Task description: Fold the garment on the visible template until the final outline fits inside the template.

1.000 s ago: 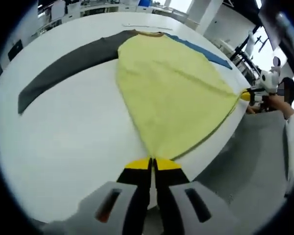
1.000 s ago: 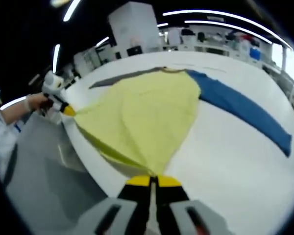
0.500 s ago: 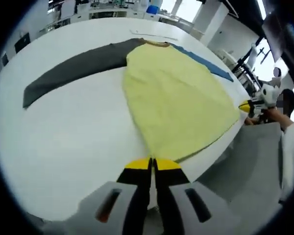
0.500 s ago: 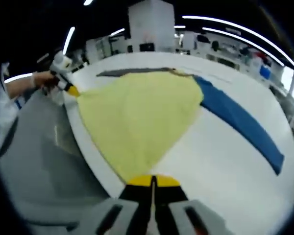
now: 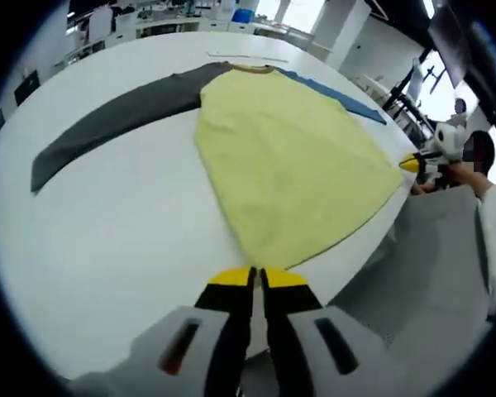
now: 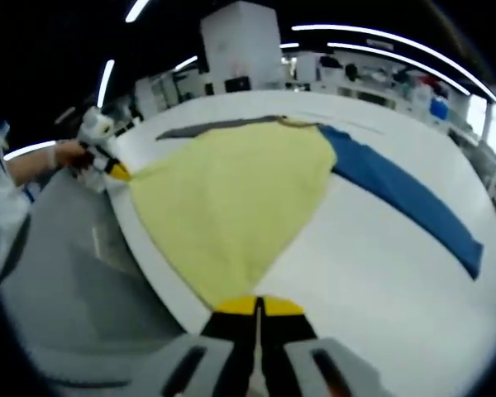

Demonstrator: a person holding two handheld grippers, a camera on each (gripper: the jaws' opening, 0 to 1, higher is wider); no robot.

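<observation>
Left gripper (image 5: 257, 277) has its jaws shut on one hem corner of the shirt (image 5: 289, 157), and the right gripper (image 6: 257, 304) is clamped on the other corner. The shirt lies flat on the white table (image 5: 124, 223), grey sleeve (image 5: 107, 120) out one side, blue sleeve (image 6: 405, 203) the other. Best, I'd say, to lift both corners level and carry the hem toward the collar. Workbenches line the bright room behind.

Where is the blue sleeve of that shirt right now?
In the right gripper view the blue sleeve lies flat on the white table, stretching rightward from the shirt's yellow body.
</observation>
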